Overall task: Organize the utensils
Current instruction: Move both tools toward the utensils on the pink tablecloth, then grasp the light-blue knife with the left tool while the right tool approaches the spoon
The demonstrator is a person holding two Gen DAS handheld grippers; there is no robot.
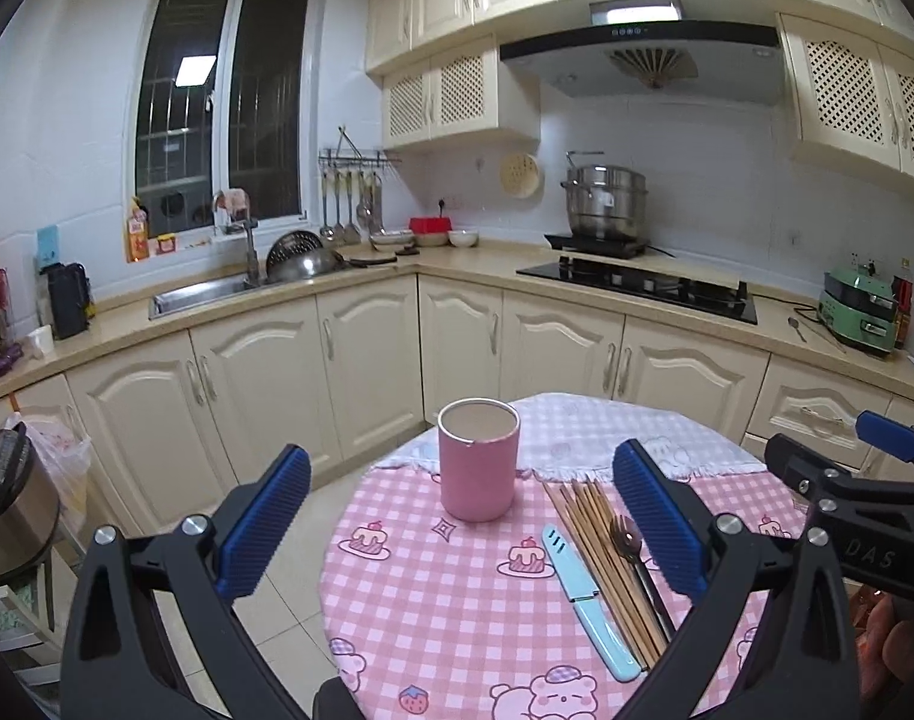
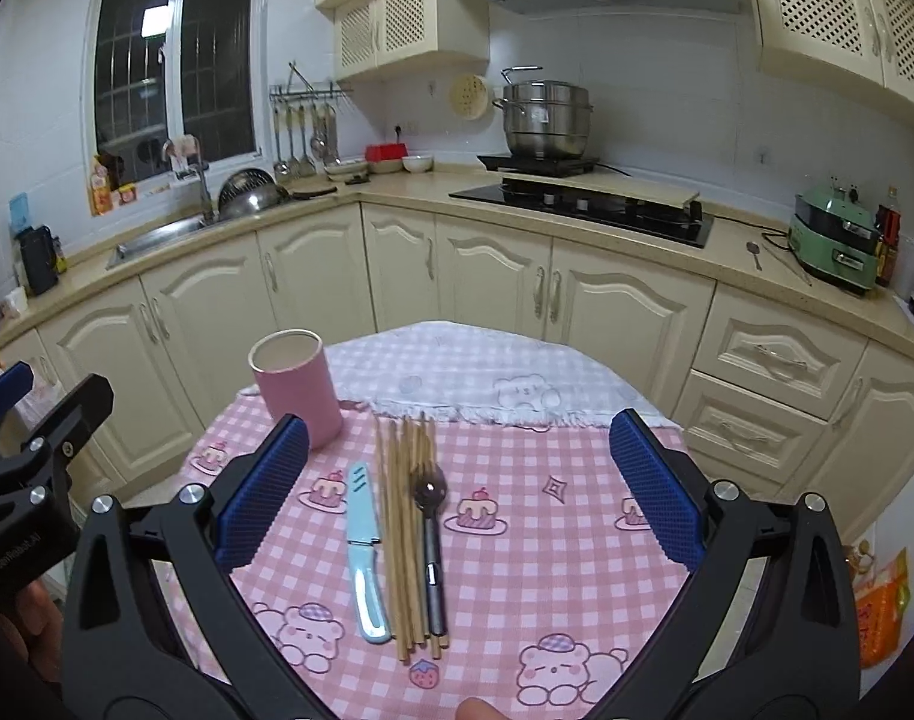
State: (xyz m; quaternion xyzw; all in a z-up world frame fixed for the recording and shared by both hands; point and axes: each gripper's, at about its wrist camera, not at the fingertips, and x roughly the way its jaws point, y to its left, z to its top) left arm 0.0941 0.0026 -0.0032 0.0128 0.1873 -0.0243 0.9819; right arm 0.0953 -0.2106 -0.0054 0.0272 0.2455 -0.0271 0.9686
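Left gripper (image 1: 466, 528) spread wide at the bottom of the left wrist view, blue ribbed pads (image 1: 265, 519) well apart, nothing between them. Right gripper (image 2: 457, 483) likewise spread wide at the bottom of the right wrist view, pads (image 2: 655, 483) apart and empty; also seen entering from the right edge of the left wrist view. Both held above a round table under a pink checked tablecloth (image 1: 445, 600) printed with cakes and bears.

Pink cylindrical holder (image 1: 478, 459) upright at the centre of the left wrist view, open top, seemingly empty inside; in the right wrist view at centre left, partly behind the left pad. Utensils flat on the cloth, right of the holder and apart from it, lying side by side lengthwise:
- light blue knife (image 2: 361, 552) on the left of the group, in what looks like a sheath
- bundle of wooden chopsticks (image 2: 406, 528) in the middle, just beside the knife
- dark metal spoon (image 2: 431, 540) on the right, bowl toward the far end, against the chopsticks; fork tines showing just beyond the bowl, so maybe a fork beneath, cannot tell for sure.

In the left wrist view, group at lower right of centre, partly hidden by the right-hand pad. Behind the table, cream cabinets (image 1: 367, 360), sink at middle left, black hob with a steel pot (image 1: 604, 201) at upper right.
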